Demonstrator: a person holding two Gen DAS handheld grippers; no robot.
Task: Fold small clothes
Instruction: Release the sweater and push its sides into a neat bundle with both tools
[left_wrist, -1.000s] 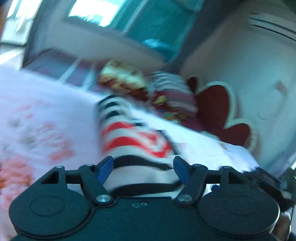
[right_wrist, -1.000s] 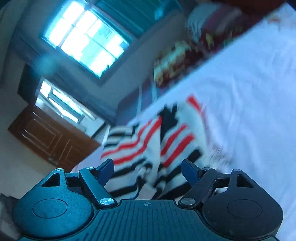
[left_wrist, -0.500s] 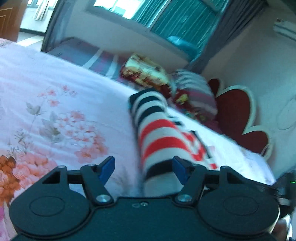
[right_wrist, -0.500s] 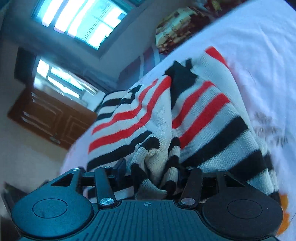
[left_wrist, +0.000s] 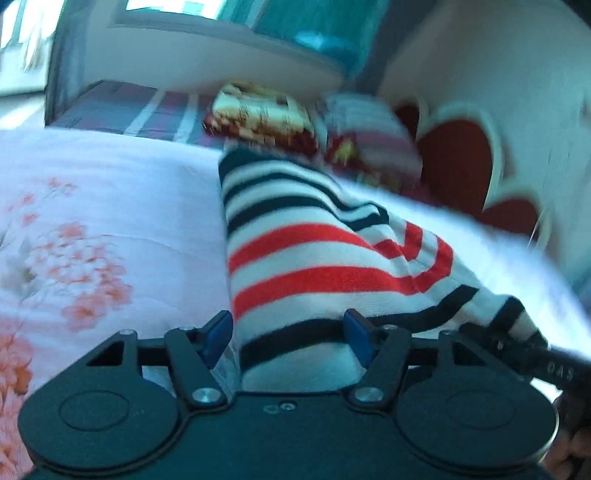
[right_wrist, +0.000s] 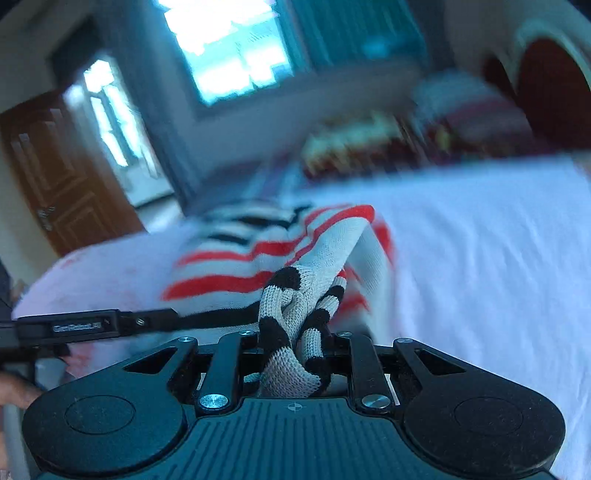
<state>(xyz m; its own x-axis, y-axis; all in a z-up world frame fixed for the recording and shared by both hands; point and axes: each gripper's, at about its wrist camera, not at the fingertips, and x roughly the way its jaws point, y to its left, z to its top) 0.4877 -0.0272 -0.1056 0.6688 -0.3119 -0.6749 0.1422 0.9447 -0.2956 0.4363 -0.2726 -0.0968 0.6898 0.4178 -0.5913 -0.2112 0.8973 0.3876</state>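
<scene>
Your right gripper (right_wrist: 295, 350) has just been closing and now pinches a bunched fold of the striped sweater (left_wrist: 314, 258), which lies on the floral bed (left_wrist: 110, 206). Your left gripper (left_wrist: 286, 338) fingers stand apart, straddling the sweater's hem. Lettering on the neighbouring tool is unreadable.

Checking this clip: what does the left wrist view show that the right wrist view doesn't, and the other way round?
Only the left wrist view shows the pink floral print on the bedsheet and the left gripper, jaws apart, straddling the sweater's edge.

Only the right wrist view shows the wooden door and the right gripper, whose jaws have just been closing, pinching bunched knit.

Both show the striped sweater on the bed, the pillows and the red headboard.
</scene>
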